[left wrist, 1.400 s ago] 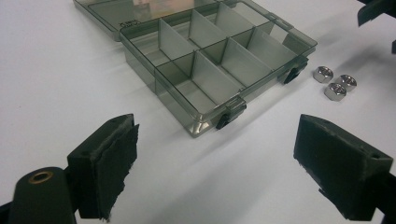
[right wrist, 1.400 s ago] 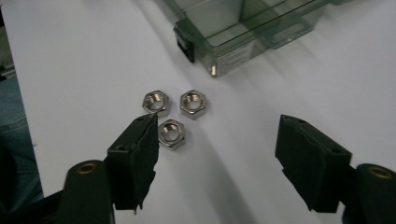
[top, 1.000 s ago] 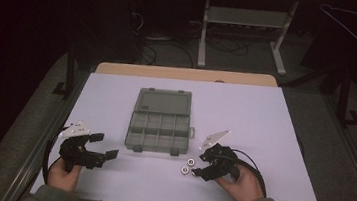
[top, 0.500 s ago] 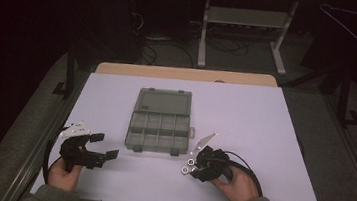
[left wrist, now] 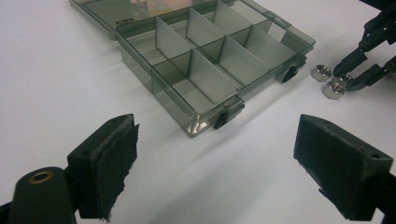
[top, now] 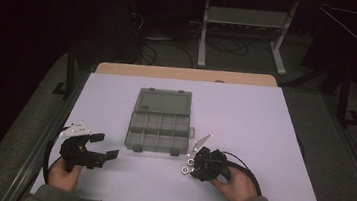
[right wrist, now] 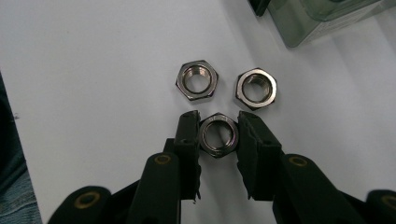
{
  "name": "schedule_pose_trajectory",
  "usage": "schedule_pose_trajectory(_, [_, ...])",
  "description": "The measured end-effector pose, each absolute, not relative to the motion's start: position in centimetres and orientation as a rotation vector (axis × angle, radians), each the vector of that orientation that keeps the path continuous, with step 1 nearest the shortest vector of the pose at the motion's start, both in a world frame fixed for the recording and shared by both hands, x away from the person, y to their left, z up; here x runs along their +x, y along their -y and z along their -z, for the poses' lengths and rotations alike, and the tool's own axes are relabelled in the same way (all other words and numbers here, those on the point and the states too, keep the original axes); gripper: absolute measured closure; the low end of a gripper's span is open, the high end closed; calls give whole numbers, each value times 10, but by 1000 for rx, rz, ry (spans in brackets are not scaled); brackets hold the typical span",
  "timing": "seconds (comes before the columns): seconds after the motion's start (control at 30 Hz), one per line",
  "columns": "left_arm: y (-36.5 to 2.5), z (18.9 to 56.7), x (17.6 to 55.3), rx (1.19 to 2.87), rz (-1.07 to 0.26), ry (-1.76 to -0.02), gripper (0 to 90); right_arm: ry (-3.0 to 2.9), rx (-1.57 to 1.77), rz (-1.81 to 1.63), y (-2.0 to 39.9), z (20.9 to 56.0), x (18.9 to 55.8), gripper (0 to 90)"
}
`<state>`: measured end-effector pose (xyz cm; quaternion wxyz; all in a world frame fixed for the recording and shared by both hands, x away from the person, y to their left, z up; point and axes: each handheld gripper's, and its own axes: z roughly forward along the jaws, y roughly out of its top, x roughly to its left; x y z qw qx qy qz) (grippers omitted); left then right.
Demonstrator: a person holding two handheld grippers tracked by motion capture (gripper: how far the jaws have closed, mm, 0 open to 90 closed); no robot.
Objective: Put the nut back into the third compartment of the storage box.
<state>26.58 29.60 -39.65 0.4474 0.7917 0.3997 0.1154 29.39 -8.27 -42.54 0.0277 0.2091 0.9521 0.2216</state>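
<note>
Three steel hex nuts lie on the white table [top: 245, 117] near the front right corner of a clear grey compartment box [top: 159, 127]. My right gripper [right wrist: 217, 126] has just been closing and its pads now press on the nearest nut [right wrist: 217, 136]. The other two nuts [right wrist: 197, 80] [right wrist: 256, 88] lie just beyond it, flat on the table. In the high view the right gripper [top: 194, 168] sits low over the nuts [top: 185, 169]. My left gripper [top: 105, 144] rests open at the front left with nothing between its pads [left wrist: 112, 158].
The box [left wrist: 173, 100] stands open with its lid [top: 162, 101] laid flat behind it, and the compartments in view are empty. In the left gripper view the right gripper's fingers [left wrist: 350, 65] touch the nuts [left wrist: 333, 88]. Beyond the table are a dark floor, cables and a metal stand [top: 245, 22].
The right gripper has slid a little left and forward onto the nuts and closed its jaws on one. The left gripper has stayed put.
</note>
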Motion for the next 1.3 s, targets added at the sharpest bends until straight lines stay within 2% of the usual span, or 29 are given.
schedule_pose_trajectory(0.47, [-297, 397, 266, 1971, -289, -988, 128, -2944, 697, -791, 93, 408, 302, 694])
schedule_pose_trajectory(0.87, [-297, 397, 267, 1962, -288, -990, 128, -2930, 693, -830, 77, 371, 343, 694])
schedule_pose_trajectory(1.3, [-298, 396, 267, 1958, -288, -987, 128, -2929, 672, -823, 31, 346, 401, 695])
